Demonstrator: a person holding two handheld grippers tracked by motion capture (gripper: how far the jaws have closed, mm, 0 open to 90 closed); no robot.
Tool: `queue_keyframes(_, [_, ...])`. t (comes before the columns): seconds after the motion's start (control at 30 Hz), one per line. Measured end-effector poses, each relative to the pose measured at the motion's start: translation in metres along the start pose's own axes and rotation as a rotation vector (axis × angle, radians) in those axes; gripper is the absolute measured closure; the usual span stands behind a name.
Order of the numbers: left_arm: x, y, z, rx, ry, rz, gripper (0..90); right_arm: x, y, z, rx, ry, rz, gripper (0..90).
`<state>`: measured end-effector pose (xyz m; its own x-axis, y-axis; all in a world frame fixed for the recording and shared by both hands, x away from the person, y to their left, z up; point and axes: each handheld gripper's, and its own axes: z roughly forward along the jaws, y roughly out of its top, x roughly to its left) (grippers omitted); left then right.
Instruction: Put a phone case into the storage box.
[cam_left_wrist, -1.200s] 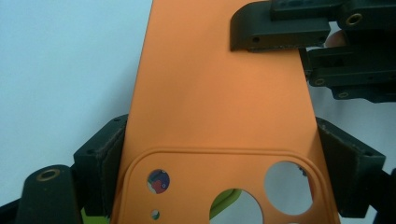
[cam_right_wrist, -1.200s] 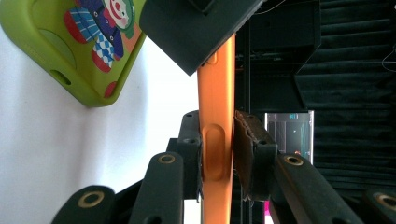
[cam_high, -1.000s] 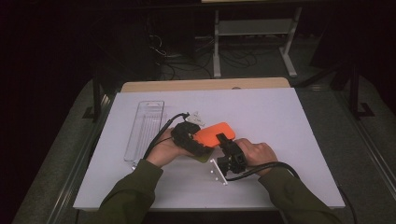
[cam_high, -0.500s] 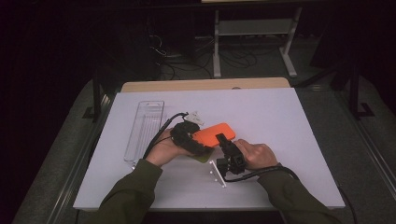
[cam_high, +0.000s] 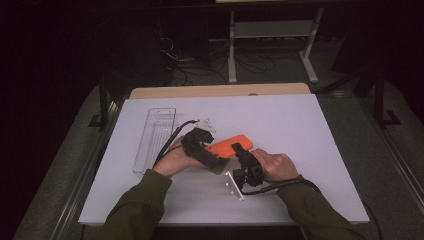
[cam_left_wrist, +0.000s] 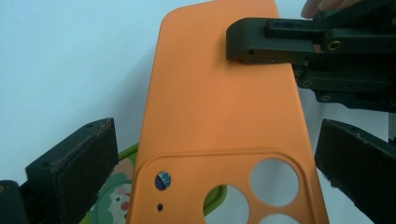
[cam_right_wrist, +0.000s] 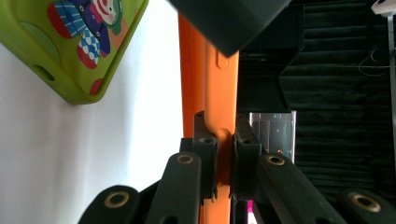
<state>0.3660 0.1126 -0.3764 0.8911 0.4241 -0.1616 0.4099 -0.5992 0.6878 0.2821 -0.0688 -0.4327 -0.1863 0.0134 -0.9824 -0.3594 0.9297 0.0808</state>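
Note:
An orange phone case lies back up on the white table, camera cut-outs toward my left gripper. That gripper's jaws have just been opening and now stand wide on either side of the case without touching it. My right gripper has been closing and is shut on the case's long edge, seen as a black clamp at the case's far end. A green case with a clown picture lies partly under the orange one. In the high view both grippers meet at the orange case.
A clear plastic tray lies left of the hands. A small white part with pegs lies near the front by the right gripper. The white table top stretches to the right; a metal stand is beyond the table.

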Motion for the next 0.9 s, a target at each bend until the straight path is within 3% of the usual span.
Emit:
queue_keyframes(0.2, [-0.001,0.001,-0.005,-0.005,-0.006,0.021,0.0,-0.002,-0.003,0.0,0.01,0.007,0.017,82.2])
queue_keyframes(0.3, [-0.001,0.001,-0.008,-0.005,-0.005,0.048,0.0,-0.004,-0.006,0.0,0.017,0.019,0.056,82.1])
queue_keyframes(0.53, [0.001,0.0,-0.012,-0.019,0.01,0.06,0.0,-0.011,-0.016,0.0,0.03,0.025,0.151,82.1])
queue_keyframes(0.67, [0.003,0.0,-0.013,-0.013,0.019,0.066,0.0,-0.016,-0.021,0.0,0.048,0.071,0.186,82.1])
queue_keyframes(0.73, [0.003,-0.001,-0.013,-0.007,0.025,0.063,0.0,-0.016,-0.023,-0.001,0.065,0.11,0.256,82.0])
queue_keyframes(0.8, [0.005,-0.001,-0.014,-0.01,0.029,0.062,0.0,-0.02,-0.026,0.0,0.061,0.125,0.283,82.1])
queue_keyframes(0.83, [0.005,-0.001,-0.014,-0.01,0.032,0.067,0.0,-0.021,-0.027,0.0,0.056,0.109,0.306,82.0])
queue_keyframes(0.9, [0.005,-0.001,-0.014,-0.009,0.037,0.058,0.0,-0.025,-0.029,0.0,0.067,0.137,0.361,82.0])
